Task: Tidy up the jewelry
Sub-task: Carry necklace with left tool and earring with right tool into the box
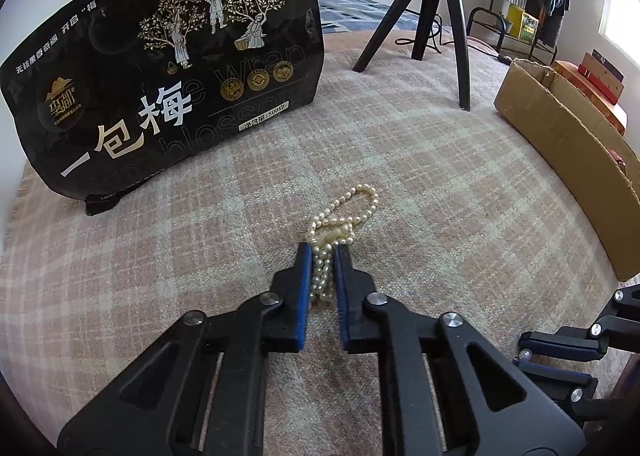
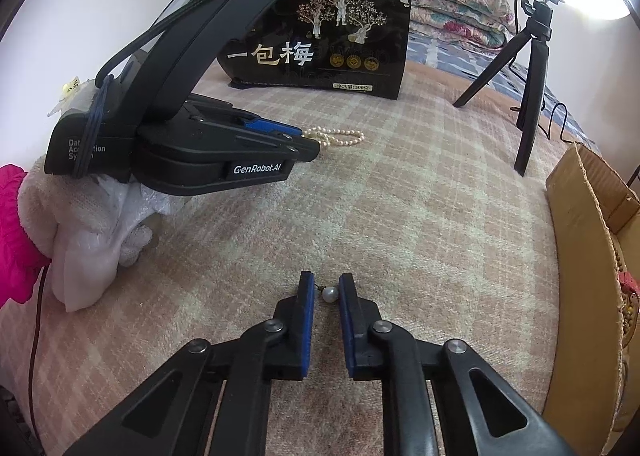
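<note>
Plaid woven blanket (image 1: 420,176), pink and cream, covers the bed; soft, nubby, gives under load. Cardboard box (image 1: 568,160) on the right edge, open top, torn flap; likely the drop target, can't confirm. Glossy black snack bag (image 1: 160,68) stands upright at the back, stiff foil, gold and white print. Black tripod (image 1: 436,16) beside it, rigid legs set on the blanket.

Pearl necklace (image 1: 348,216) lies bunched mid-bed, several strands looped over each other, one loop trailing away from the camera. Left tongs (image 1: 323,252) are clamped on the near end of the bunch, blue pads squeezing several strands together. Right tongs (image 2: 326,284) are closed around a single pearl pendant (image 2: 329,293) on a thin dark cord, low on the blanket, well apart from the necklace. Whether the pads actually bite that pearl is hard to tell; it sits right at the tips.

Handling call: necklace is light, limp, no stiffness, beads round and slick. It'll drape and swing on lift; strands may slide out of the pads. Grabbing multiple strands mid-bunch is the right hold. String is the fragile part, so no yanking. Single pearl is tiny, slippery, rolls off easily; grab the cord instead.
</note>
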